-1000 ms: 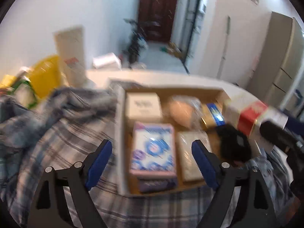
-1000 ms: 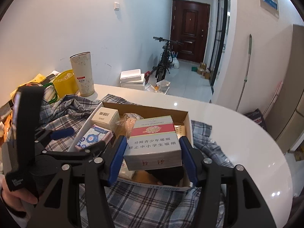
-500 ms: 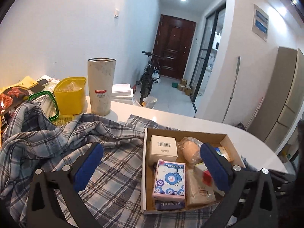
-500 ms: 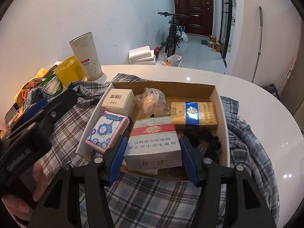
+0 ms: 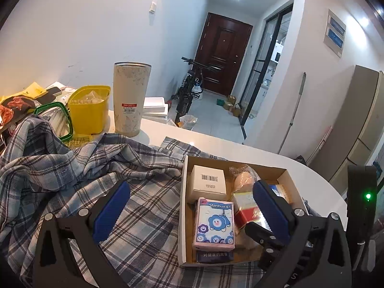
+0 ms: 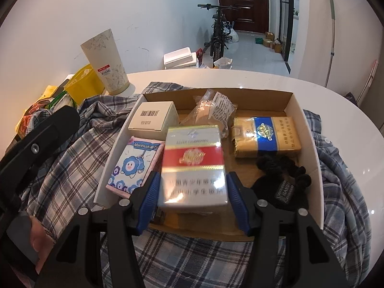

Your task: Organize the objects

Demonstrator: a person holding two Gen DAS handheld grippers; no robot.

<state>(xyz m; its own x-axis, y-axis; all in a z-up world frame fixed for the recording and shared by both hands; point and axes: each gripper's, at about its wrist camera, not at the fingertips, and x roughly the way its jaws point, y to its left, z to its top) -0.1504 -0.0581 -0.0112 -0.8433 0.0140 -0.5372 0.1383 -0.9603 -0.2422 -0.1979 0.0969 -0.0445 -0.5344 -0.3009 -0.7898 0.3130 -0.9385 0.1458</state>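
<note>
A shallow cardboard box (image 6: 309, 144) sits on a plaid shirt (image 6: 60, 158). It holds a white barcode box (image 6: 153, 117), a pink Manhua pack (image 6: 134, 165), a bagged item (image 6: 211, 110), a gold-and-blue carton (image 6: 266, 136) and a black cloth item (image 6: 280, 180). My right gripper (image 6: 192, 180) hangs low over the box's near side. Its jaws are opening, and between them a red-and-white carton (image 6: 194, 158) is blurred and tipping forward. My left gripper (image 5: 189, 189) stands wide open above the shirt and the box's left wall (image 5: 183, 204), holding nothing.
A tall beige cup (image 5: 130, 100), a yellow tub (image 5: 88, 110) and a green-rimmed container (image 5: 55, 117) stand behind the shirt on the round white table (image 6: 336, 91). A hand (image 6: 36, 240) holds the left tool. A bicycle (image 5: 189, 88) and door lie beyond.
The right gripper came down with the red-and-white carton into the box, and the carton now tilts away between the pads. The left gripper's jaws spread wider and it drew back and up.
</note>
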